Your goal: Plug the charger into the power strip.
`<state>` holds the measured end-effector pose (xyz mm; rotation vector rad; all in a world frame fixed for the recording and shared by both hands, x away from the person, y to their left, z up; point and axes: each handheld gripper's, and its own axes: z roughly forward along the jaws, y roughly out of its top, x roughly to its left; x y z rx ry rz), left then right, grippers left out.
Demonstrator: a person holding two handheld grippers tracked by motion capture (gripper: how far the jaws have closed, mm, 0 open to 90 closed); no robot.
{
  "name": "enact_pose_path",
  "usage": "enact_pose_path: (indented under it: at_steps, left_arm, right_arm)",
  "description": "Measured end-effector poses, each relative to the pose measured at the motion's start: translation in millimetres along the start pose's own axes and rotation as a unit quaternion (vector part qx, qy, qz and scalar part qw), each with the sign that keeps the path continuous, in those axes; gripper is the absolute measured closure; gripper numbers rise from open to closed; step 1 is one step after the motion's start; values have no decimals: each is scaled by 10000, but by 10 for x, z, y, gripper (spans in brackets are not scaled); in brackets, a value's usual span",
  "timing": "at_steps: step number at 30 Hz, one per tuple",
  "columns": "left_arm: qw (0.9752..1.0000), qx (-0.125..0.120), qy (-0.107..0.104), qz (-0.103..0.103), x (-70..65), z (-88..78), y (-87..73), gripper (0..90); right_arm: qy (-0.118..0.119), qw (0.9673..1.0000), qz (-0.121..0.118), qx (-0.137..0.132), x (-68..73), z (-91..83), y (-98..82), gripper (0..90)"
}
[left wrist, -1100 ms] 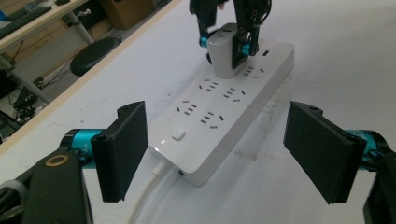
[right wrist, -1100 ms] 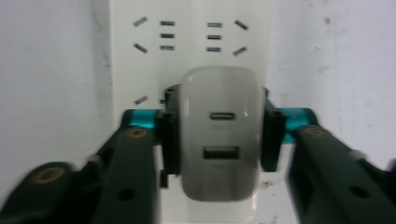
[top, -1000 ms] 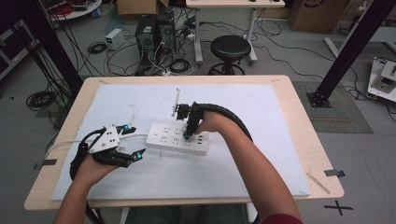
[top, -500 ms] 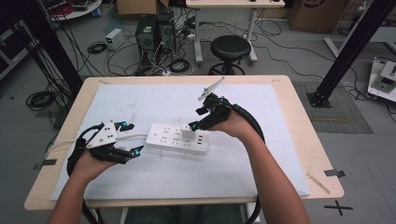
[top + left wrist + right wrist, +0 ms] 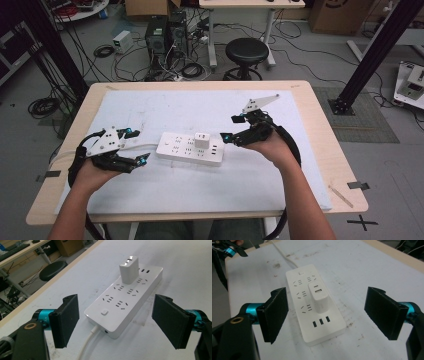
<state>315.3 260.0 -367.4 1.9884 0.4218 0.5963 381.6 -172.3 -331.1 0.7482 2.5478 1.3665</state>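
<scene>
Finding: the right gripper (image 5: 231, 128) has left the power strip (image 5: 190, 148). A second ago its fingers were down on the strip at the charger; half a second ago the hand was lifting off toward the right edge of the counter (image 5: 320, 130); now it sits just beside the strip's right end, apart from it. Its fingers have just been opening and now stand wide with nothing between them, as the right gripper view confirms: both pads (image 5: 274, 312) flank bare mat, with the strip beyond them.

The white charger (image 5: 202, 140) stands upright in a socket on the right half of the strip, which lies on the white mat (image 5: 250, 185) about mid-counter, its cord (image 5: 86, 346) running off toward the left edge. No lean of the charger can be seen.

The left gripper (image 5: 141, 146) has not shifted: it rests just off the strip's left end, fingers spread wide and empty, astride the cord end without touching it.

Assessment: the plug-in appears complete, and the release and withdrawal read as the closing step. Whether the charger is fully seated cannot be told from these views.
</scene>
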Motion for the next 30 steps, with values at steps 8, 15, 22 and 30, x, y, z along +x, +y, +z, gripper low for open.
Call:
enact_pose_path:
  at_steps: [8,15,22,30]
  left_arm:
    - [10000,50,-33,-34,34,45,0,220]
    - [9999,7,-28,-113,33,61,4,219]
    - [9999,7,-46,-139,50,71,-1,219]
    - [9997,18,-88,-223,82,106,-23,219]
  right_arm:
    - [-182,9995,120,-220,-19,-88,-274,195]
    - [-236,9993,141,-243,-45,-135,-348,195]
    - [-251,9994,145,-213,-75,-139,-348,195]
    - [-290,9992,149,-229,-83,-135,-349,195]
